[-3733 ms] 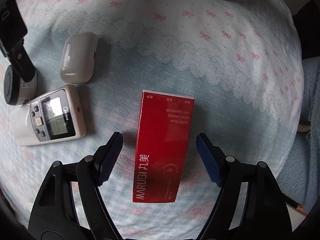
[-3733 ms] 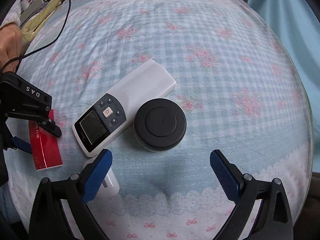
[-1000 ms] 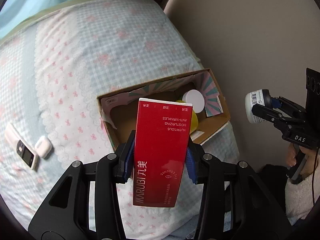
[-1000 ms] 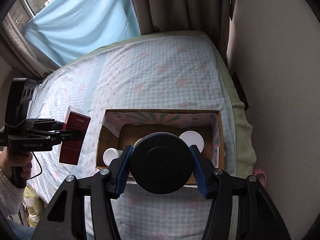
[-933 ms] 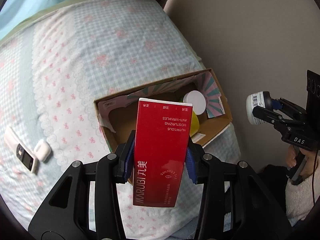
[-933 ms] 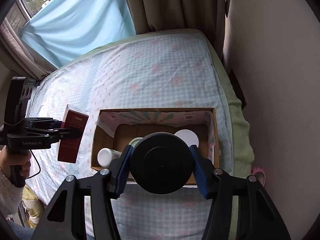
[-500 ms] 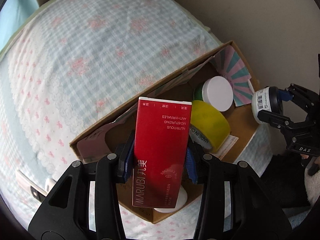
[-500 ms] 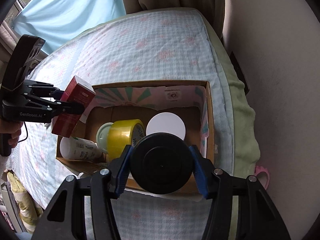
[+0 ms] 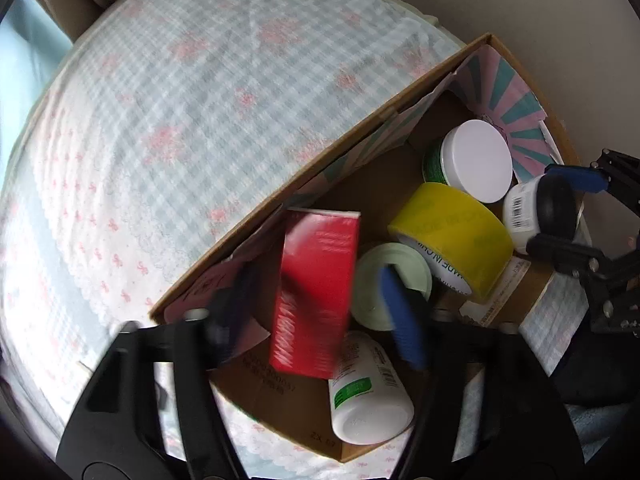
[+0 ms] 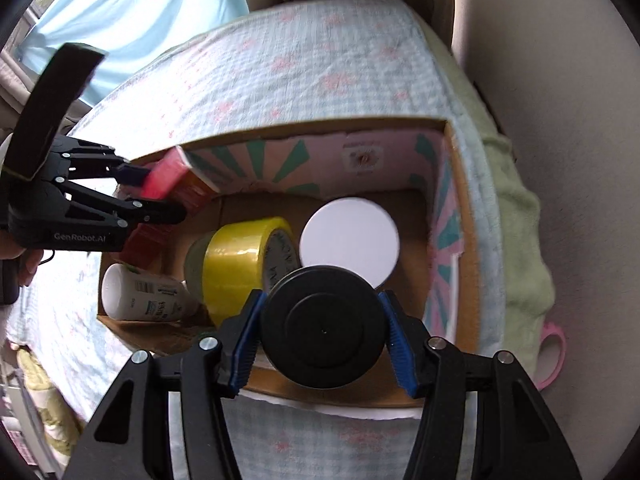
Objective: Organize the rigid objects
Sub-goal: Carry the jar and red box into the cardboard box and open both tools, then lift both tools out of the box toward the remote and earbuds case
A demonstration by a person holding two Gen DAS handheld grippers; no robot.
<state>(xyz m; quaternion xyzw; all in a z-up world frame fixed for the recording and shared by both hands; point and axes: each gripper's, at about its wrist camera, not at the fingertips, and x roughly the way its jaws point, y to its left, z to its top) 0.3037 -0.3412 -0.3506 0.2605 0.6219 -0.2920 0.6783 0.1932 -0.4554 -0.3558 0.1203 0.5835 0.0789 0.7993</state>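
Left claw [image 9: 316,304], its fingers blurred and spread apart, flanks the red carton [image 9: 316,292] at the cardboard box's [image 10: 444,128] left end. Right claw [image 10: 322,330] is clamped on the black-lidded jar [image 10: 322,330] over the box's near edge.

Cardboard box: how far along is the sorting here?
Done: tape roll, white-lidded jar and white bottle lie in the cardboard box. In hand: the left gripper looks open around the blurred red box inside it; the right gripper clamps a black-lidded jar above it. Left: release that jar.
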